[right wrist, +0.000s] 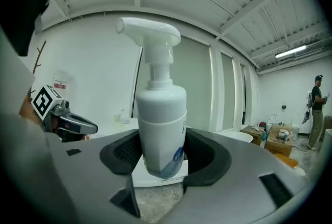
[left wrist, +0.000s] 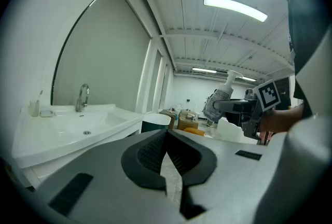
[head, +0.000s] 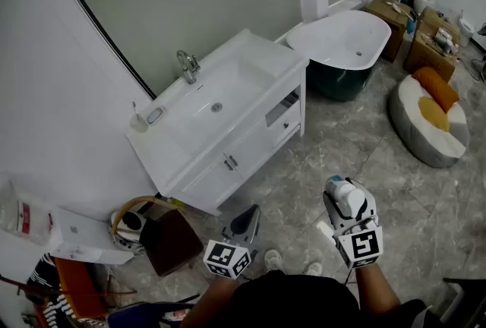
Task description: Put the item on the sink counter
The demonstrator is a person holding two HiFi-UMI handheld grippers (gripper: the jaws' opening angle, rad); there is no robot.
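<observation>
Head view, right gripper point(head: 348, 206): jaws set wide and closed on the white spray bottle point(head: 347, 194), in front of the sink counter point(head: 184, 160) and well apart from it, over the floor.
Head view, left gripper point(head: 245, 219): also in front of the sink counter, nearer to it, with nothing in it.
Head view, counts: two grippers, one spray bottle, one faucet point(head: 187, 65) at the back of the sink counter, one bathtub point(head: 343, 40) just past its far end.
Left gripper view, jaws: pads together, nothing between them.
Left gripper view, surroundings: sink counter point(left wrist: 62, 137) to the left; the gripped spray bottle point(left wrist: 220, 98) to its right, apart from it.
Right gripper view, jaws: both pads press the lower body of the upright spray bottle point(right wrist: 160, 114).
Right gripper view, counts: one bottle, one other gripper point(right wrist: 65, 122) at the left.
</observation>
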